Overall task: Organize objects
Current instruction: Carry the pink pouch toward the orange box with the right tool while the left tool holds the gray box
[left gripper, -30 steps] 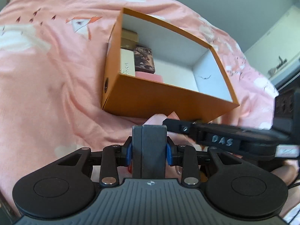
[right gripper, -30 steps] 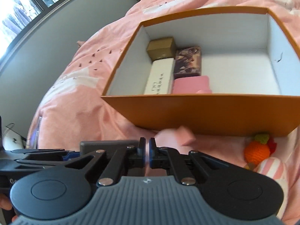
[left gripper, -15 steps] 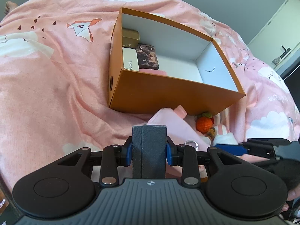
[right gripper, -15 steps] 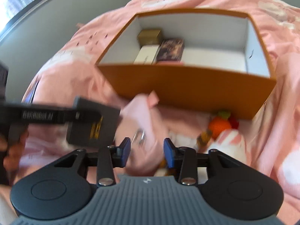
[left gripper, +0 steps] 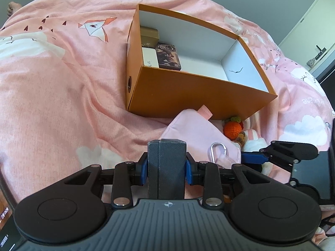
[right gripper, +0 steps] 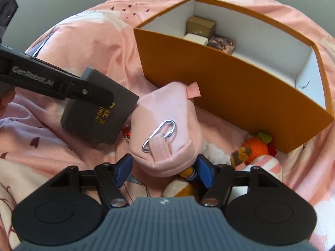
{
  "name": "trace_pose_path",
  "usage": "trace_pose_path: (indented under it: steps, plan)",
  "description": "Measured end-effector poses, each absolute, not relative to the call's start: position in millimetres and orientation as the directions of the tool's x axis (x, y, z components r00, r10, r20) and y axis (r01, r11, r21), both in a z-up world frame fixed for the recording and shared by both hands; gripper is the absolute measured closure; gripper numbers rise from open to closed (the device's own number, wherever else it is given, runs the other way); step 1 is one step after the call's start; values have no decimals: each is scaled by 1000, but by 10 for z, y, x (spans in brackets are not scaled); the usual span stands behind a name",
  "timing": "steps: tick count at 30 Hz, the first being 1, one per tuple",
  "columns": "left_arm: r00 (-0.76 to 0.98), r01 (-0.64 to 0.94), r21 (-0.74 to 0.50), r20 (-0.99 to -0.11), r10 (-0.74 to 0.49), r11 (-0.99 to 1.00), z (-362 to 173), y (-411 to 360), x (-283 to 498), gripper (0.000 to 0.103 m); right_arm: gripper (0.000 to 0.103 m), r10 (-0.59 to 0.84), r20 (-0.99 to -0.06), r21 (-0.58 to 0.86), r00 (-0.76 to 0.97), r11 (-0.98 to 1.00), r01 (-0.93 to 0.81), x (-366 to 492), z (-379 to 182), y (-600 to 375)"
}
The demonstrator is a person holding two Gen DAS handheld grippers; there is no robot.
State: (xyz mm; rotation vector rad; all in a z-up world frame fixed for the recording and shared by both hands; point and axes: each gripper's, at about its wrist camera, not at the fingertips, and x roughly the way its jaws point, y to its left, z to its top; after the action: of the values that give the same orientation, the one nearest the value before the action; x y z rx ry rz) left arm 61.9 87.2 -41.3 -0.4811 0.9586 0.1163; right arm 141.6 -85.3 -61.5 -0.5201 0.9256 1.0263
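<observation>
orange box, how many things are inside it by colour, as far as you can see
Inside the orange box, what shows above the near wall:
gold-brown box: 1
white box: 1
dark patterned box: 1
Total: 3
The near wall hides part of the floor, so more may lie behind it.

Beyond my fingers: orange box, white inside; pale pink pouch; dark grey case, gold lettering.
</observation>
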Motion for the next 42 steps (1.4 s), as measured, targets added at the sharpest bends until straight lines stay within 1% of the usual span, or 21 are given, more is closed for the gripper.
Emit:
trace_pose_path:
  steps: [3, 6, 7, 8, 9, 10, 11, 12, 15, 18, 20, 21, 22, 23, 24, 27, 29, 31, 34, 38, 42]
  plan:
    - [593, -299, -341, -798, -107, 891, -362, 873, 600, 65, 47, 517, -825, 41, 228, 456, -889, 1366, -483, -897]
    - [615, -285, -349, -781, -109, 893, -271, 874, 582, 65, 52, 552, -802, 73, 229, 470, -879, 1337, -281, -961]
    - [622, -281, -351, -775, -109, 893, -239, 876, 575, 65, 55, 561, -798, 98, 218, 479, -872, 1348, -207, -981]
    - [630, -277, -356, -769, -111, 892, -208, 881, 569, 65, 73, 571, -797, 138, 197, 489, -861, 1376, -145, -998]
    - [637, -273, -364, -762, -116, 891, -182, 887, 566, 65, 88, 589, -793, 204, 155, 496, -844, 1423, -97, -1007]
    - [643, -269, -372, -756, -123, 888, -167, 896, 568, 65, 92, 606, -787, 273, 116, 510, -816, 1486, -64, -1022]
    - [647, -266, -379, -752, -127, 886, -160, 906, 573, 65, 93, 616, -782, 316, 96, 524, -791, 1527, -44, -1026]
    - [647, -269, -380, -752, -126, 885, -167, 915, 580, 65, 93, 617, -781, 325, 95, 533, -781, 1553, -34, -1011]
    - [633, -289, -370, -765, -113, 883, -208, 931, 591, 65, 92, 613, -778, 290, 135, 542, -789, 1610, -108, -885]
    - [632, -302, -361, -768, -98, 882, -212, 956, 578, 65, 92, 656, -747, 342, 109, 520, -783, 1690, -196, -753]
    - [632, -320, -328, -773, -58, 889, -205, 977, 566, 65, 91, 684, -722, 354, 106, 496, -793, 1718, -217, -644]
    - [632, -331, -321, -774, -43, 887, -202, 999, 560, 65, 87, 696, -709, 353, 109, 485, -801, 1722, -226, -598]
    - [630, -344, -317, -776, -33, 884, -203, 1027, 555, 65, 77, 706, -700, 351, 108, 472, -809, 1733, -243, -535]
    - [628, -356, -312, -778, -22, 881, -205, 1054, 548, 65, 72, 711, -695, 350, 106, 463, -814, 1739, -260, -487]
    - [627, -365, -311, -779, -16, 878, -206, 1078, 537, 65, 64, 713, -692, 349, 108, 461, -816, 1749, -284, -442]
    - [626, -382, -326, -779, -17, 865, -206, 1143, 506, 65, 62, 723, -685, 377, 85, 452, -808, 1789, -309, -398]
    - [623, -391, -324, -782, -12, 861, -213, 1162, 503, 65, 59, 726, -681, 371, 95, 454, -810, 1797, -275, -433]
    - [619, -392, -327, -786, -17, 860, -227, 1176, 515, 65, 52, 717, -687, 338, 121, 462, -820, 1803, -238, -491]
    - [614, -390, -330, -789, -25, 860, -246, 1170, 540, 65, 46, 706, -696, 308, 131, 457, -834, 1845, -233, -578]
    - [609, -385, -331, -792, -32, 862, -266, 1146, 555, 65, 46, 710, -697, 329, 99, 440, -836, 1921, -283, -598]
    - [599, -409, -331, -801, -24, 850, -277, 1156, 519, 65, 47, 732, -679, 395, 54, 426, -814, 1958, -348, -491]
